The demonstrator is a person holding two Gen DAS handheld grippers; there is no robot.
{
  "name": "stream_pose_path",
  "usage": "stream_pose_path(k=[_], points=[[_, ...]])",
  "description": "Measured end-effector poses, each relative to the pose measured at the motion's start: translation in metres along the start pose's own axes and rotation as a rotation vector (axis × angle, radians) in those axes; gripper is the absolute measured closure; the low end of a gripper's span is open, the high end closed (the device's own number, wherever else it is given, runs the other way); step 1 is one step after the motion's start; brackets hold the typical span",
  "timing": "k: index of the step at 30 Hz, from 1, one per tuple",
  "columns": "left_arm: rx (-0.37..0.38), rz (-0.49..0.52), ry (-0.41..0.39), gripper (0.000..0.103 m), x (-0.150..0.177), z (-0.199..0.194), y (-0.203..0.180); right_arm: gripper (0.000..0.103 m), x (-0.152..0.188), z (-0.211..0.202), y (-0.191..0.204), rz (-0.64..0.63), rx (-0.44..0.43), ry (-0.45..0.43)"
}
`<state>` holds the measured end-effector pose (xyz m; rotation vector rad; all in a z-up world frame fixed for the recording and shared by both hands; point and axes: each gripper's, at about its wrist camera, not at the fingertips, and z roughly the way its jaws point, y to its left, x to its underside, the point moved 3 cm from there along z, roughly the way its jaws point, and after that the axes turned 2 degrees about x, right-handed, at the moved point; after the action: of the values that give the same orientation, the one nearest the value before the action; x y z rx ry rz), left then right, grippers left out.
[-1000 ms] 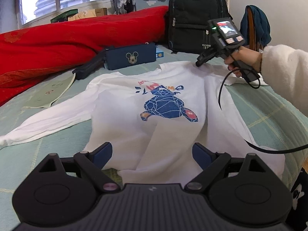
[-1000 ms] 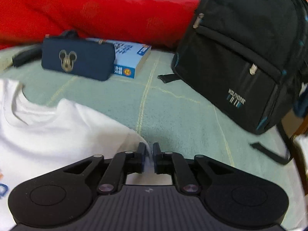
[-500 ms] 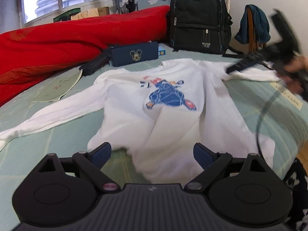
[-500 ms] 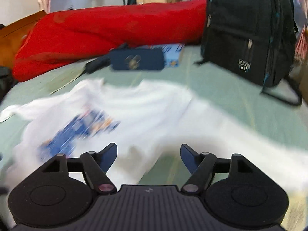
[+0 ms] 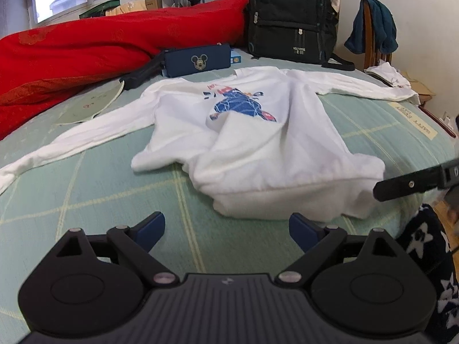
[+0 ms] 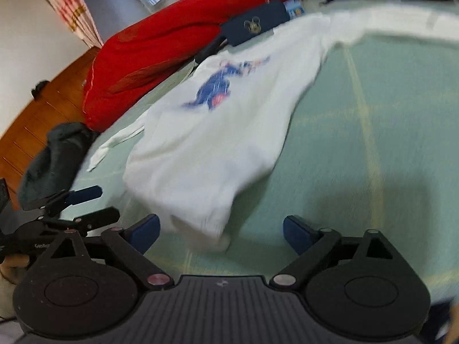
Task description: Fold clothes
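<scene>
A white long-sleeved shirt (image 5: 258, 132) with a blue print lies face up on the green checked bed, sleeves spread to both sides, hem bunched toward me. My left gripper (image 5: 226, 229) is open and empty, just short of the hem. My right gripper (image 6: 219, 230) is open and empty, over the hem's right corner; the shirt (image 6: 218, 132) is blurred in that view. One right finger (image 5: 407, 185) shows at the right edge of the left wrist view. The left gripper (image 6: 91, 205) shows at the lower left of the right wrist view.
A red quilt (image 5: 86, 48) lies along the far left. A navy Mickey pouch (image 5: 198, 60) and a black backpack (image 5: 289, 17) sit beyond the collar. A chair with a teal garment (image 5: 373, 28) stands at the right. The bed edge (image 5: 430, 154) drops off at right.
My right gripper let go of the shoulder, opened, and swung back to the hem at the near right. My left gripper drew back slightly from the hem.
</scene>
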<state>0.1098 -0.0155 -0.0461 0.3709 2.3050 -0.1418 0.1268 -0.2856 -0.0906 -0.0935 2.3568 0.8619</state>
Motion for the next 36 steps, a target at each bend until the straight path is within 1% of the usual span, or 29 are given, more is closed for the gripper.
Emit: stream_pose_path(k=[3,5,7,9,12,15,18,19,20,21,23,24,25,26,27,28,33,36], points=[[-0.001,0.0,0.01,0.01,0.005,0.0,-0.002,0.0,0.003,0.003,0.0,0.048,-0.024,-0.053],[-0.005,-0.003,0.012,0.01,0.008,-0.002,-0.002,0.0,0.003,0.006,0.004,0.068,-0.078,-0.057],[-0.009,-0.008,0.011,0.01,0.009,-0.004,-0.001,0.0,0.004,0.011,0.013,0.039,-0.123,-0.04],[-0.019,-0.016,0.009,0.01,0.009,-0.006,0.002,0.0,0.008,0.018,0.024,-0.012,-0.116,-0.041],[-0.035,-0.03,0.003,0.01,0.009,-0.01,0.007,0.0,0.009,0.021,0.036,-0.052,-0.136,-0.062],[-0.047,-0.04,0.0,0.01,0.008,-0.013,0.01,0.001,0.006,0.015,0.05,-0.107,-0.165,-0.11],[-0.047,-0.043,0.0,0.01,0.008,-0.014,0.01,0.003,0.002,0.009,0.056,-0.132,-0.196,-0.133],[-0.046,-0.04,0.0,0.01,0.008,-0.014,0.009,0.006,0.002,0.008,0.056,-0.134,-0.199,-0.133],[-0.046,-0.038,0.0,0.01,0.008,-0.014,0.009,0.012,0.002,0.009,0.055,-0.131,-0.196,-0.134],[-0.045,-0.036,-0.001,0.01,0.008,-0.014,0.008,0.015,0.003,0.01,0.054,-0.128,-0.199,-0.127],[-0.043,-0.033,-0.002,0.01,0.008,-0.014,0.006,0.028,0.005,0.012,0.053,-0.126,-0.201,-0.114],[-0.042,-0.033,-0.002,0.01,0.008,-0.015,0.006,0.033,0.006,0.011,0.053,-0.13,-0.196,-0.114],[-0.043,-0.034,-0.003,0.01,0.008,-0.015,0.006,0.046,0.006,0.011,0.053,-0.133,-0.182,-0.113],[-0.045,-0.034,-0.002,0.01,0.008,-0.015,0.006,0.065,0.006,0.011,0.053,-0.134,-0.164,-0.113],[-0.048,-0.033,-0.003,0.01,0.008,-0.016,0.006,0.076,0.006,0.01,0.051,-0.131,-0.153,-0.115],[-0.05,-0.033,-0.003,0.01,0.008,-0.016,0.006,0.088,0.005,0.008,0.05,-0.124,-0.148,-0.119],[-0.052,-0.033,-0.002,0.01,0.007,-0.017,0.005,0.09,-0.005,-0.018,0.035,-0.068,-0.14,-0.192],[-0.051,-0.029,-0.003,0.01,0.006,-0.016,0.004,0.09,-0.01,-0.038,0.026,-0.06,-0.087,-0.236]])
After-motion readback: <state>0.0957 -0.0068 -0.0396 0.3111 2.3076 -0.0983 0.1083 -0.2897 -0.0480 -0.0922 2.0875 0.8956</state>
